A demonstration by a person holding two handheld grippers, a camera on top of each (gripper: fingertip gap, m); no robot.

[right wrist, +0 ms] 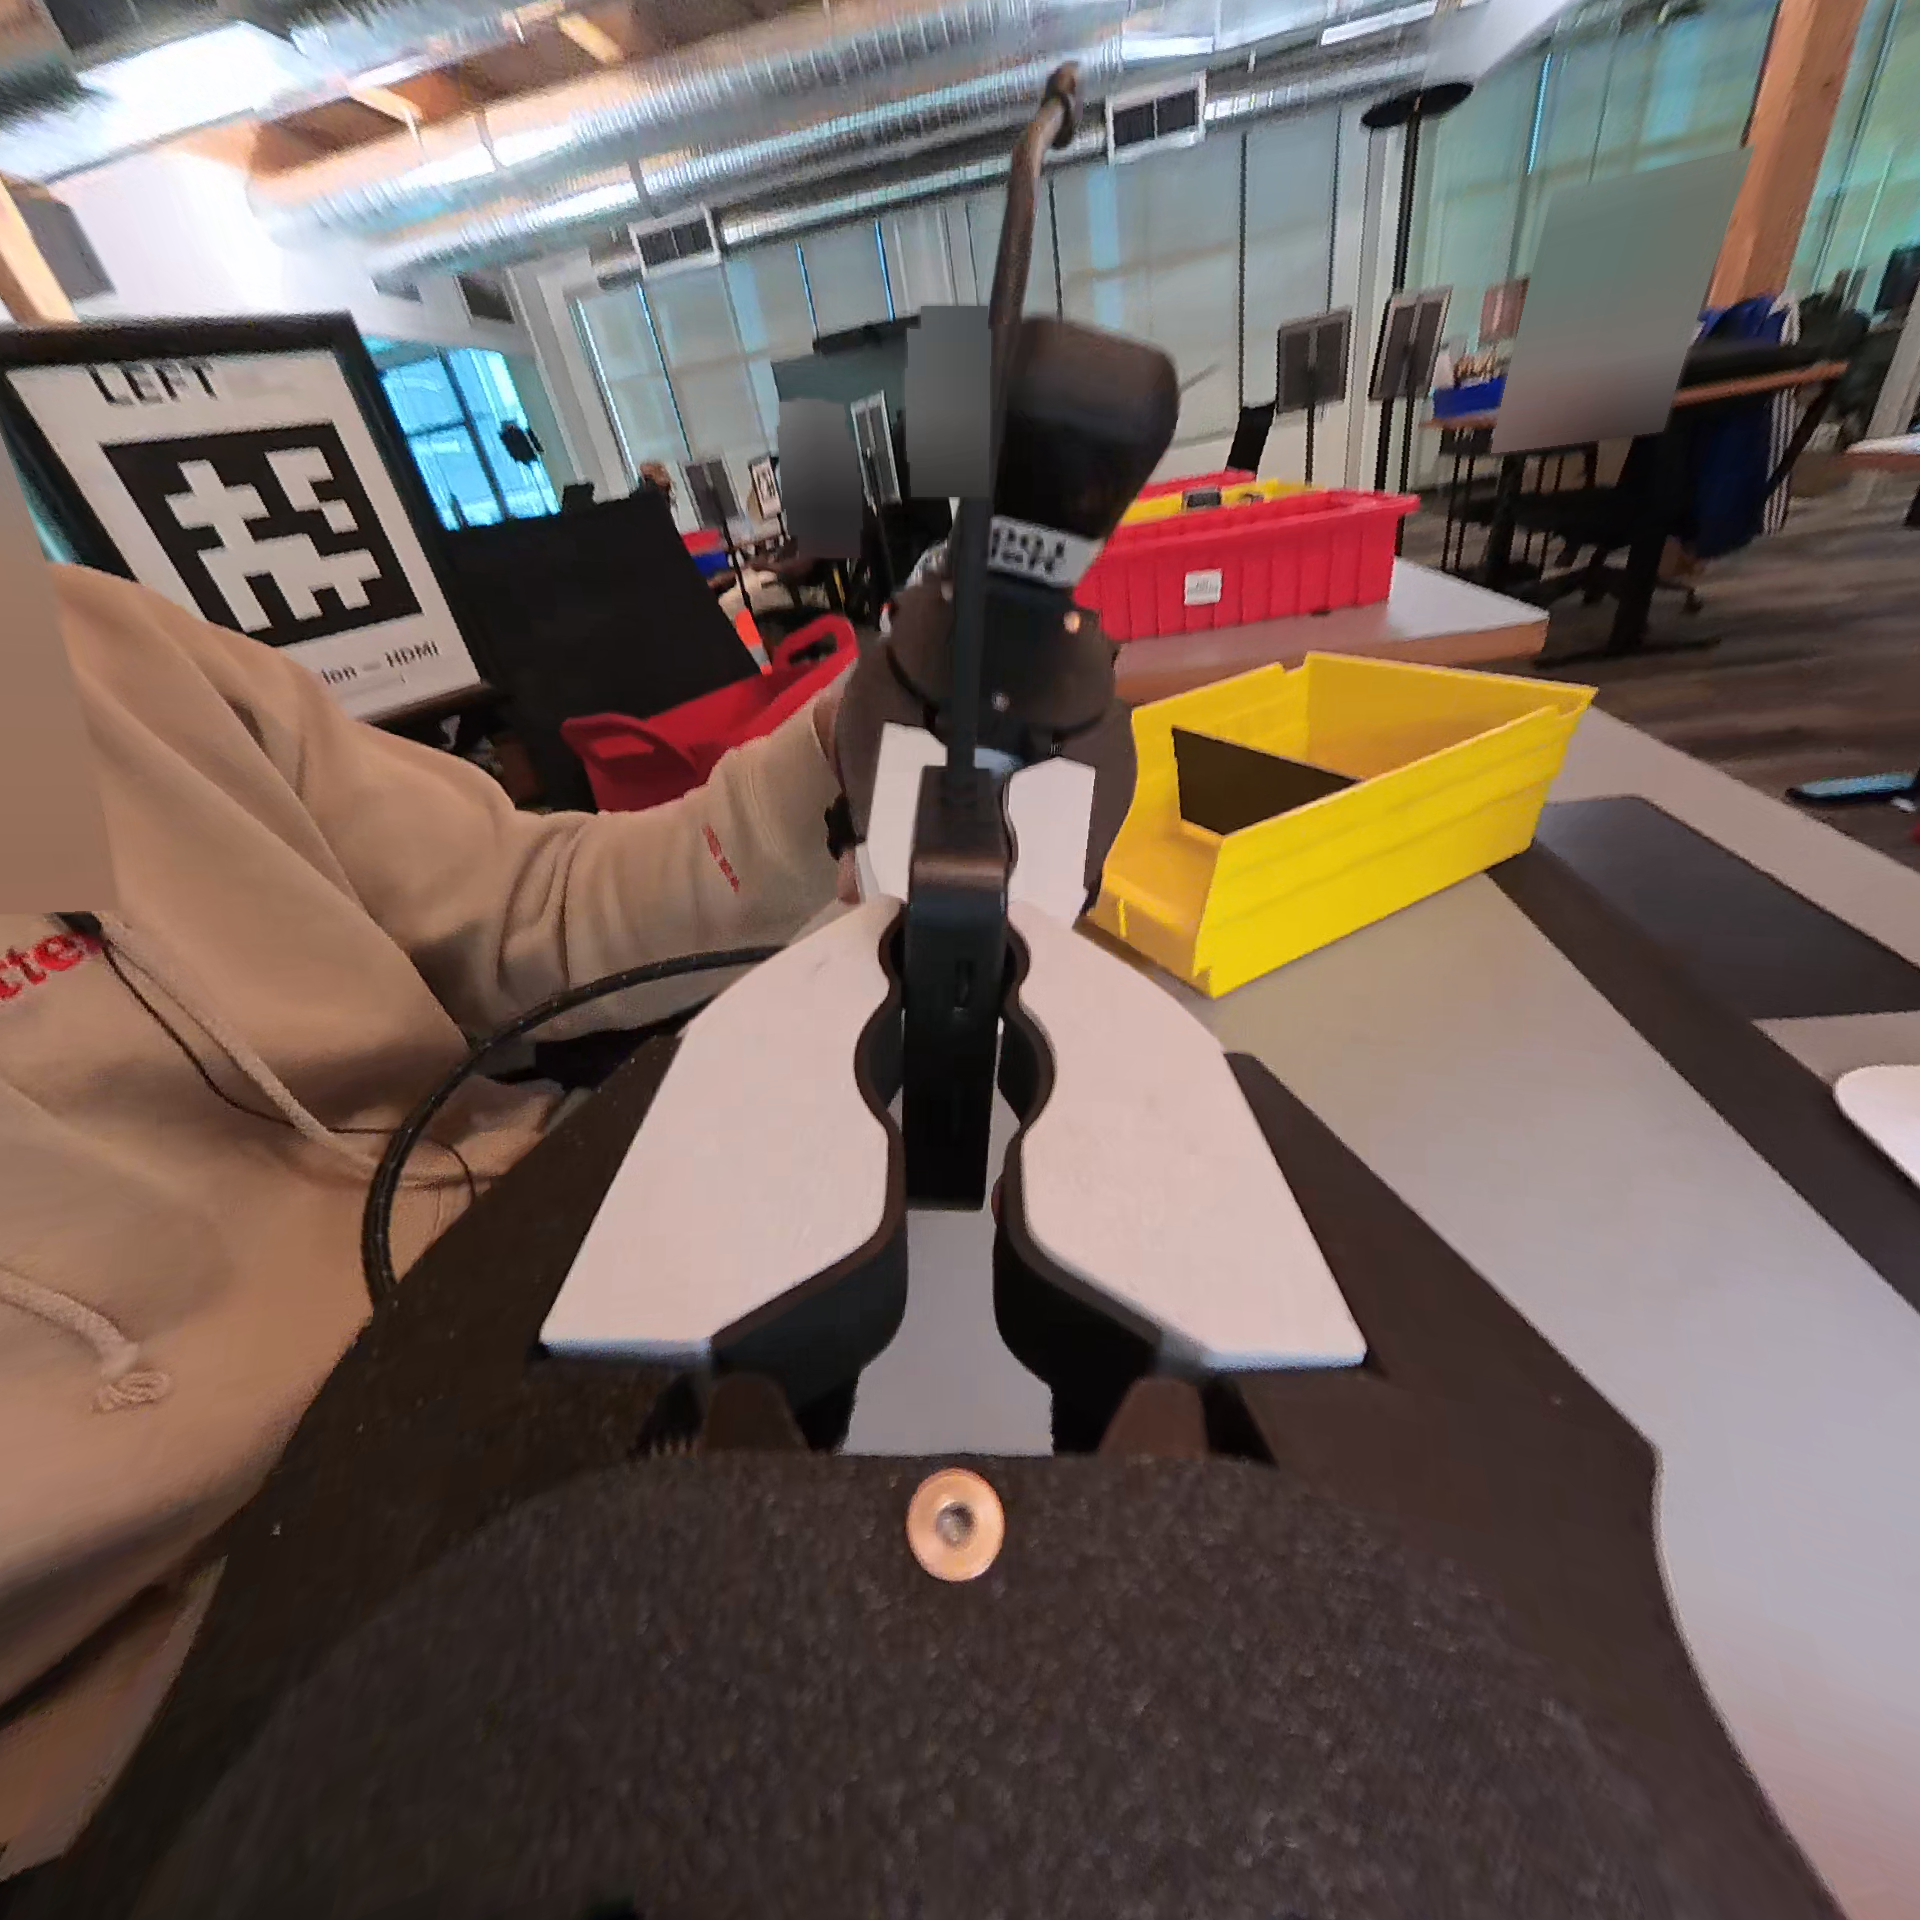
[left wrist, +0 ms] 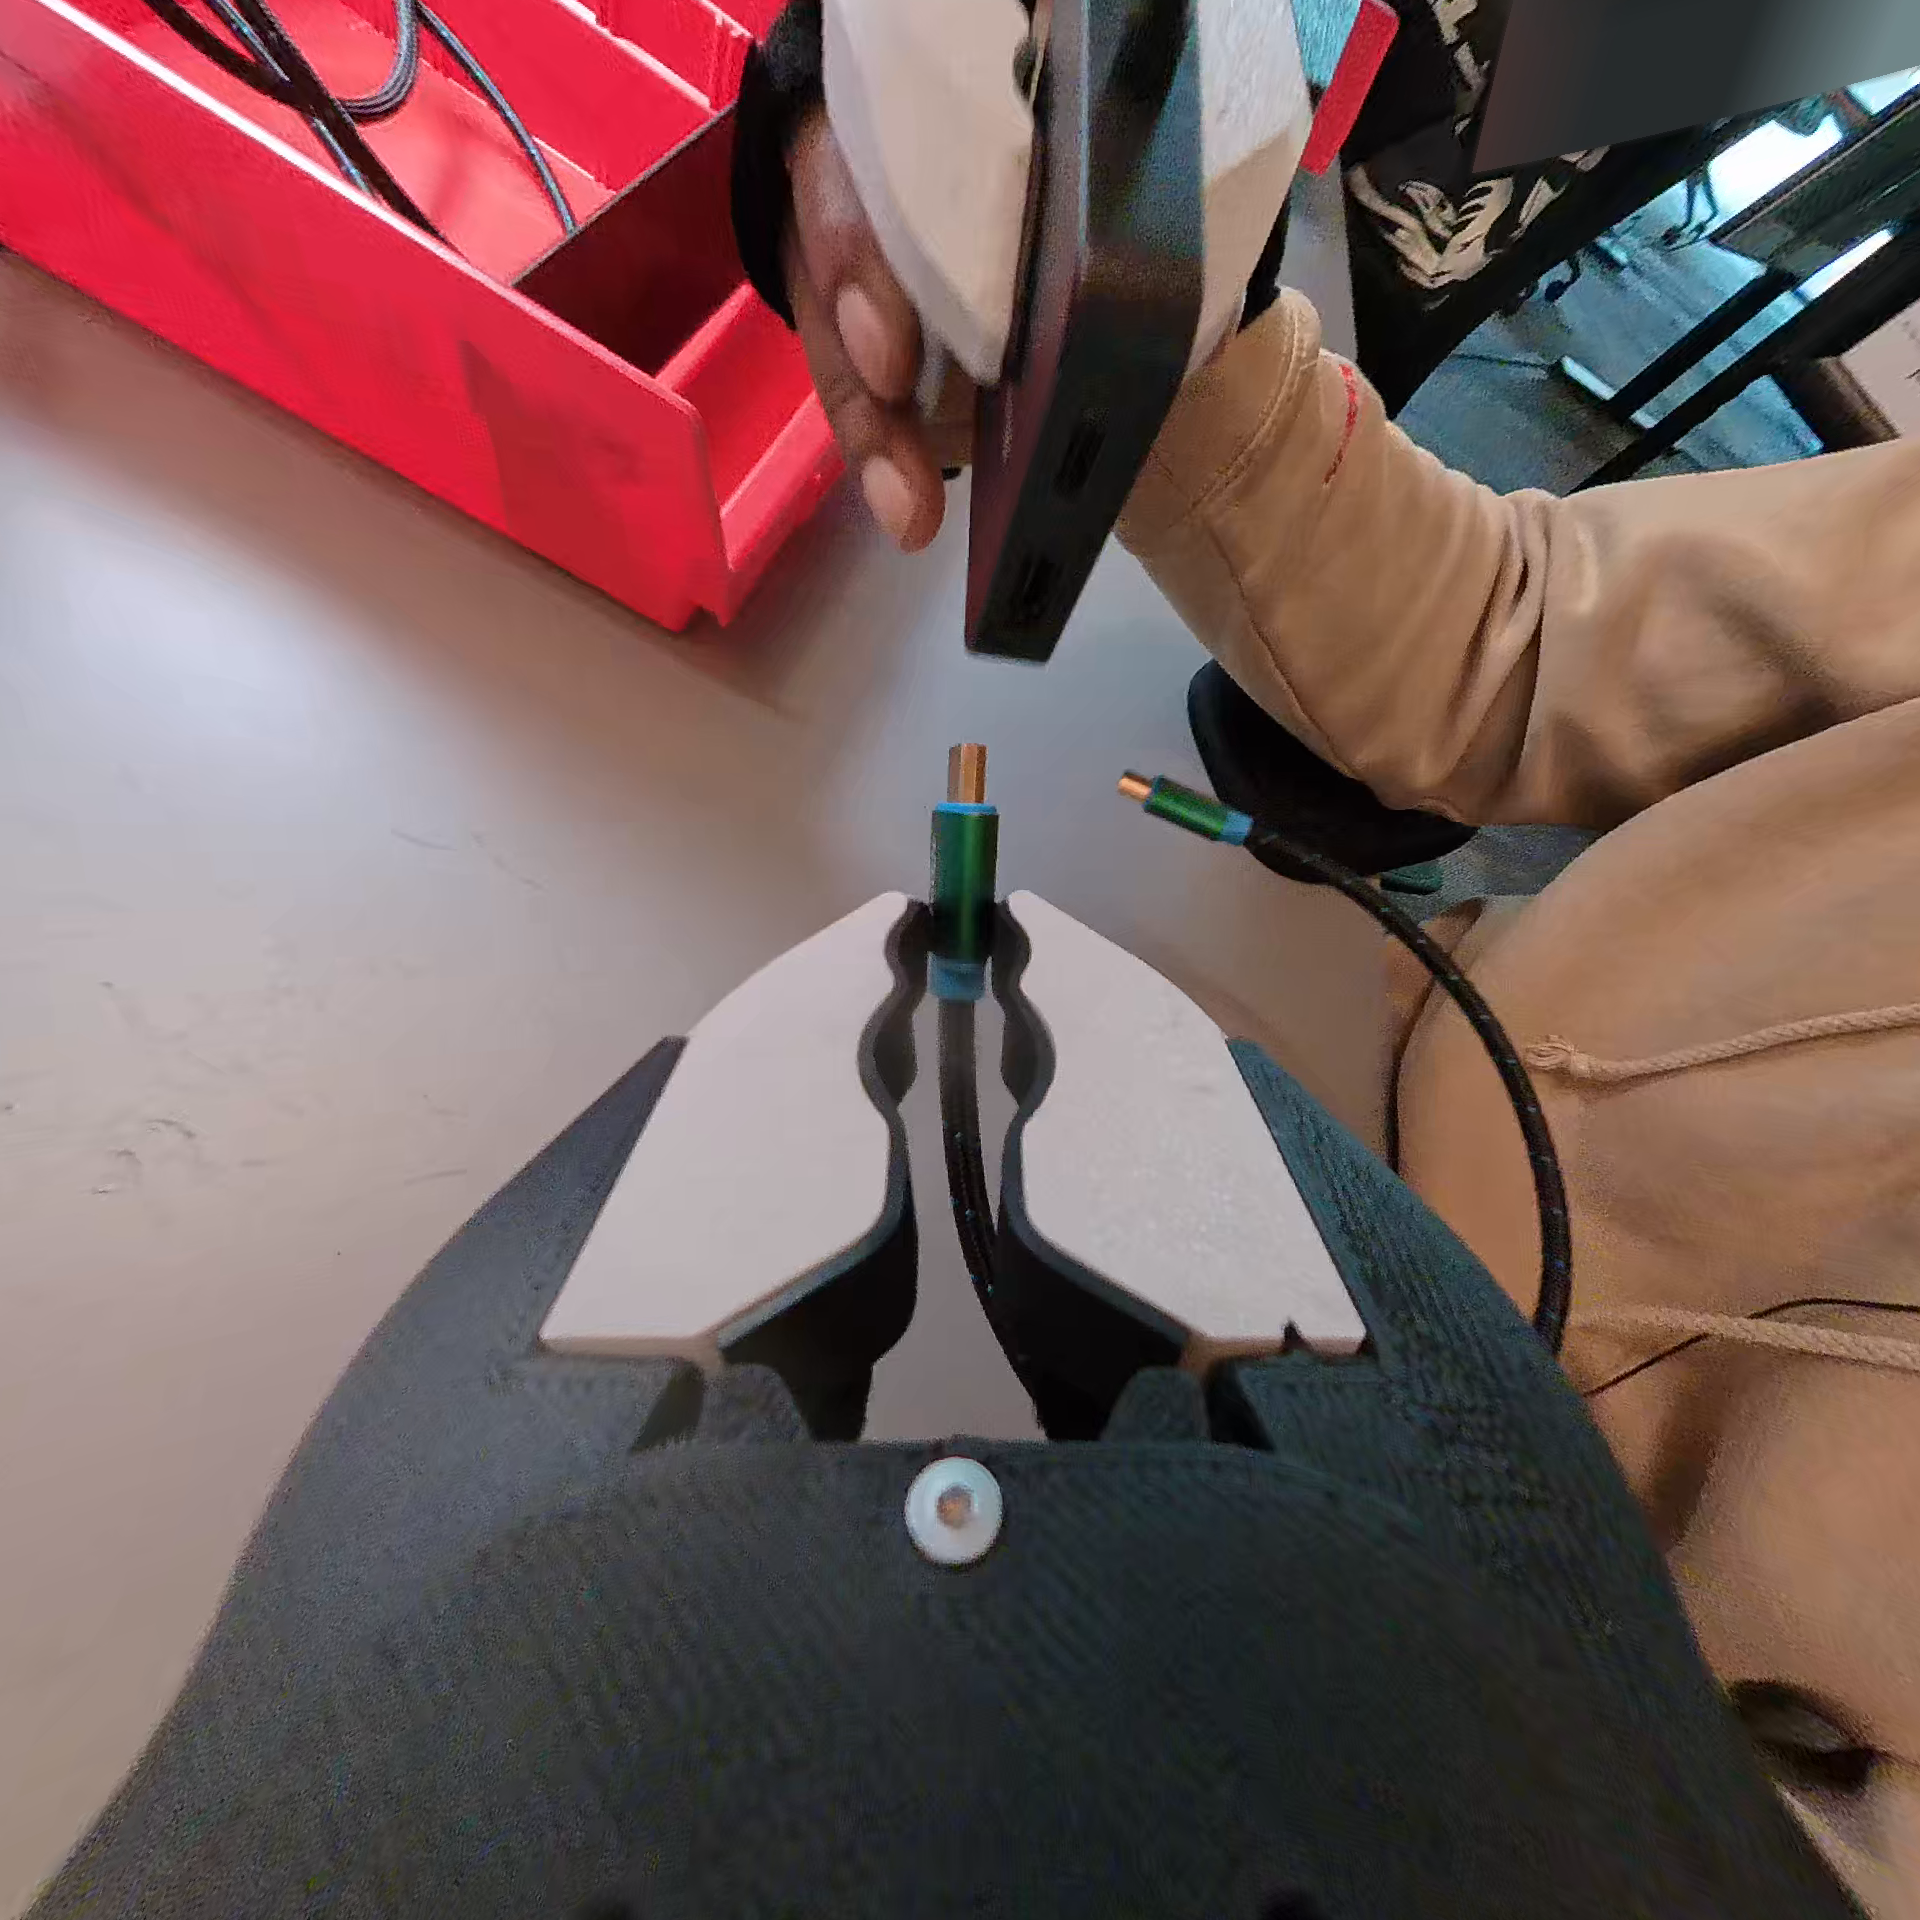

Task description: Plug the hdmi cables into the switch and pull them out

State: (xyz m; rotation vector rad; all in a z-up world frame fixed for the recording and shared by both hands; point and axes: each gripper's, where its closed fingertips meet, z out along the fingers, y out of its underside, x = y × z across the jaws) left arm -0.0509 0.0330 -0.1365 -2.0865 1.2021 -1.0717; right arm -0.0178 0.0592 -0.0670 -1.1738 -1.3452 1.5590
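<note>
Left gripper: clenched on green HDMI plug, gold tip just short of the HDMI switch. Right gripper: clamped on that switch, held aloft over the table. Step: insertion approach; next move likely needs tip squared to a port.

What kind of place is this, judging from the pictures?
Probably an open office or lab workspace: exposed ceiling ducts, many desks with red and yellow parts bins, large windows.

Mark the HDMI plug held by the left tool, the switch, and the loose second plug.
HDMI plug (left wrist: 963, 873): left wrist view, on its green barrel just above the tool tips.
switch (left wrist: 1049, 499): left wrist view, on its dark port face.
second plug (left wrist: 1195, 808): left wrist view, on its green barrel.
</note>
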